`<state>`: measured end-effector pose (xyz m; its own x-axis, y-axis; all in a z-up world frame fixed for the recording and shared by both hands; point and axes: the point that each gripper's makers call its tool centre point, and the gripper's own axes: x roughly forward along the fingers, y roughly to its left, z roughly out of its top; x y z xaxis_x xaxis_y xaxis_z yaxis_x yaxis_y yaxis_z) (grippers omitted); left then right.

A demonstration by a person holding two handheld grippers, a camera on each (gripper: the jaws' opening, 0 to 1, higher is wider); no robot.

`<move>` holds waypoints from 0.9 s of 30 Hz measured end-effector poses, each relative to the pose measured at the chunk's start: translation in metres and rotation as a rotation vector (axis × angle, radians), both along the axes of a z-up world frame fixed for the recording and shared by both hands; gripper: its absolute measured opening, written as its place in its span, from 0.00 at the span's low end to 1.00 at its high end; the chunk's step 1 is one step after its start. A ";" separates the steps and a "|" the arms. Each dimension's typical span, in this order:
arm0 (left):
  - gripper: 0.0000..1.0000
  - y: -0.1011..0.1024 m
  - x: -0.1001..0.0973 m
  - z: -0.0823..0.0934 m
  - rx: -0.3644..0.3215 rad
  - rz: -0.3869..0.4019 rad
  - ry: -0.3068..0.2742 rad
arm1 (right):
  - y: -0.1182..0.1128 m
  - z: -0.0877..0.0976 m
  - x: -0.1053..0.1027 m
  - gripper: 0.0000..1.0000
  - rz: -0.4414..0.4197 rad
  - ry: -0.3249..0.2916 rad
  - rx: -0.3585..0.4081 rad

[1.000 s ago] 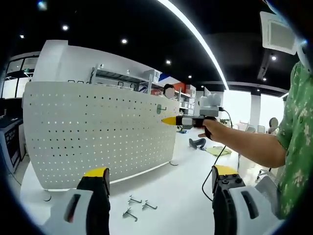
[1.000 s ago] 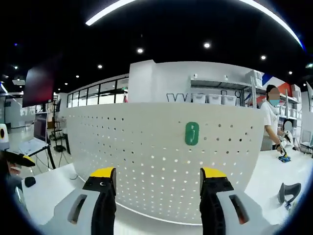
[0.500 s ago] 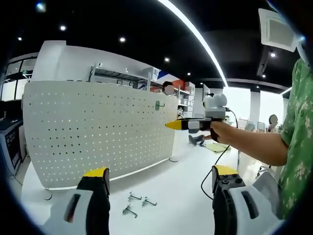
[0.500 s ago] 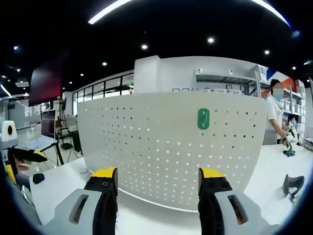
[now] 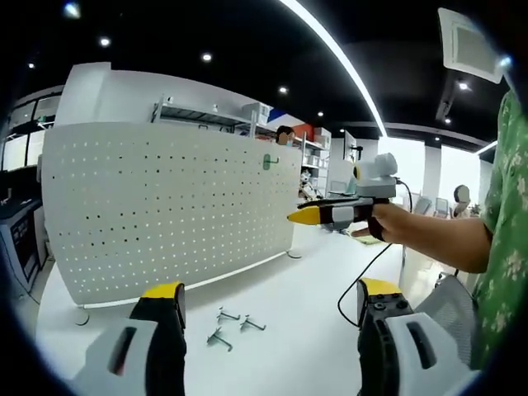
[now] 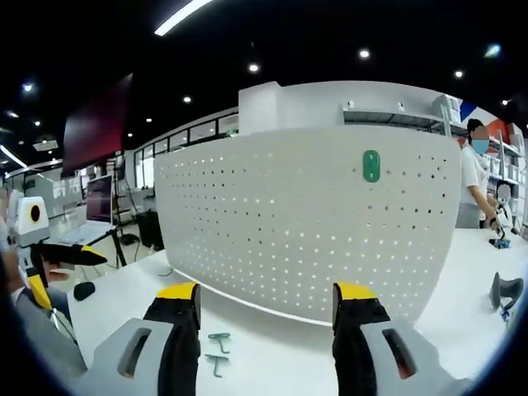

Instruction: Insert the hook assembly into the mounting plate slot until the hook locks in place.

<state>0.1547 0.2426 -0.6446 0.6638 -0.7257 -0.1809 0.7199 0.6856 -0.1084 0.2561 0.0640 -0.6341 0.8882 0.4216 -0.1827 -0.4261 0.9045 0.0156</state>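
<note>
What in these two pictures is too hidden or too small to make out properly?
- Loose hooks on the table, left gripper view: too small to tell their shape.
- Green hook on the pegboard, right gripper view: too small to see whether it is locked.
- Pegboard's back, both views: hidden by its own face.
- Right gripper, left gripper view: seen side-on, so its jaws' gap is unclear.

Tall white perforated mounting plate point(image 5: 165, 206) standing upright on the white table, curved-looking through the fisheye, rows of small round holes all over. Small green oval hook assembly point(image 5: 267, 162) already sitting on the plate near its upper edge, toward the right end, with a thin metal prong poking out sideways in the left gripper view. Same green oval point(image 6: 371, 166) seen face-on in the right gripper view, upright, high on the white plate point(image 6: 313, 223). Three loose metal hooks point(image 5: 233, 325) lying flat on the table just in front of the plate, close together, apart from it.
</note>
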 end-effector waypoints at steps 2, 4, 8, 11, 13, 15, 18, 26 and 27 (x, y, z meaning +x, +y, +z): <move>0.88 0.000 -0.001 -0.003 0.007 -0.001 0.003 | 0.001 -0.006 -0.005 0.65 0.004 0.012 0.002; 0.87 0.000 -0.002 -0.006 0.012 -0.002 0.007 | 0.001 -0.011 -0.010 0.65 0.006 0.023 0.007; 0.87 -0.002 -0.002 -0.012 0.016 -0.004 0.020 | 0.004 -0.019 -0.021 0.65 0.013 0.040 0.010; 0.86 -0.003 -0.003 -0.016 0.022 -0.008 0.030 | 0.006 -0.027 -0.028 0.64 0.020 0.056 0.010; 0.86 -0.004 -0.003 -0.018 0.028 -0.012 0.035 | 0.008 -0.030 -0.031 0.64 0.023 0.065 0.011; 0.85 -0.005 -0.002 -0.021 0.036 -0.017 0.040 | 0.009 -0.035 -0.034 0.63 0.027 0.076 0.011; 0.84 -0.006 -0.001 -0.024 0.047 -0.022 0.044 | 0.010 -0.037 -0.036 0.63 0.029 0.082 0.012; 0.77 -0.008 0.005 -0.034 0.074 -0.034 0.054 | 0.015 -0.043 -0.042 0.62 0.041 0.096 0.011; 0.76 -0.009 0.006 -0.035 0.081 -0.037 0.055 | 0.015 -0.044 -0.043 0.62 0.042 0.098 0.010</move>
